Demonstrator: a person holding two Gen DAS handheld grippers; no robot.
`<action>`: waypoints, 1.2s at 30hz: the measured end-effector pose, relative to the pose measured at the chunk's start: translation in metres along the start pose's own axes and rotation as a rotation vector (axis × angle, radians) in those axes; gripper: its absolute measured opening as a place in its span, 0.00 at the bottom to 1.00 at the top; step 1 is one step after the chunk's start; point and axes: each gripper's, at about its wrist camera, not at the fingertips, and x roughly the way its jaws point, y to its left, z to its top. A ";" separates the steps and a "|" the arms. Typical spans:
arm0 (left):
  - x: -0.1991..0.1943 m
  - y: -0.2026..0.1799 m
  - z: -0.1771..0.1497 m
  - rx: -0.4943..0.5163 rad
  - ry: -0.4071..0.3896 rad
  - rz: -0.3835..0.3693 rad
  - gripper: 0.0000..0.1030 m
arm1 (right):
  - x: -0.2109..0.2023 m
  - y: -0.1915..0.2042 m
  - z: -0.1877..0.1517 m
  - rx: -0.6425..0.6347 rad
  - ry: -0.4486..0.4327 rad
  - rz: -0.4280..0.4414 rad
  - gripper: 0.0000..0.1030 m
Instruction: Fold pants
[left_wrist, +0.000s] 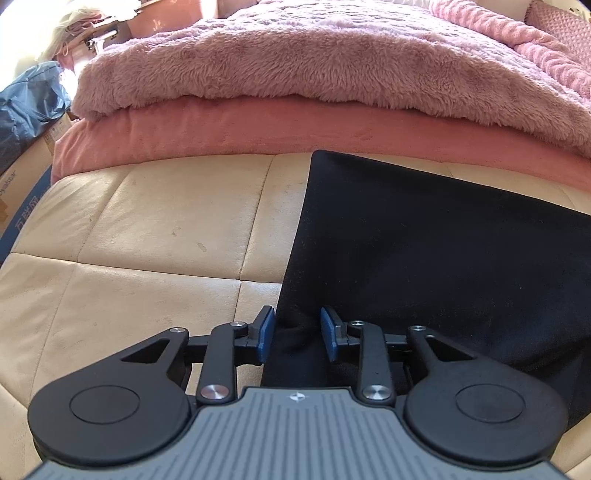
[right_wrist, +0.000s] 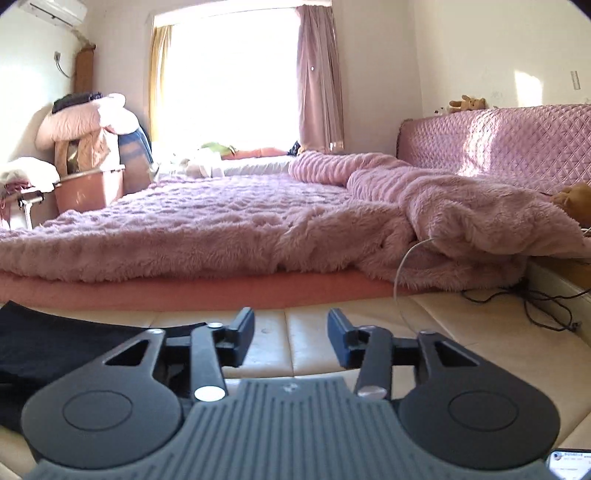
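Black pants (left_wrist: 443, 258) lie flat on cream padding (left_wrist: 166, 221).

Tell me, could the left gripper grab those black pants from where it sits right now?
Probably yes. The left gripper already has its fingers straddling the near edge of the black pants, which lie flat on the cream cushion. Nothing lies between them; it seems only to need closing.

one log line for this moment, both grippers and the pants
left gripper: open, astride edge of black fabric pants | right gripper: open, empty | pants flat on cream leather bench
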 end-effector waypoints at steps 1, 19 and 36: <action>-0.002 -0.002 0.001 -0.004 0.003 0.008 0.34 | -0.009 -0.006 -0.003 -0.029 -0.023 -0.004 0.43; -0.032 -0.083 0.024 0.114 0.008 0.161 0.34 | -0.014 -0.062 -0.082 -0.083 0.238 -0.108 0.28; -0.028 -0.070 0.032 0.033 -0.015 0.137 0.40 | -0.023 -0.027 -0.043 -0.151 0.156 -0.023 0.26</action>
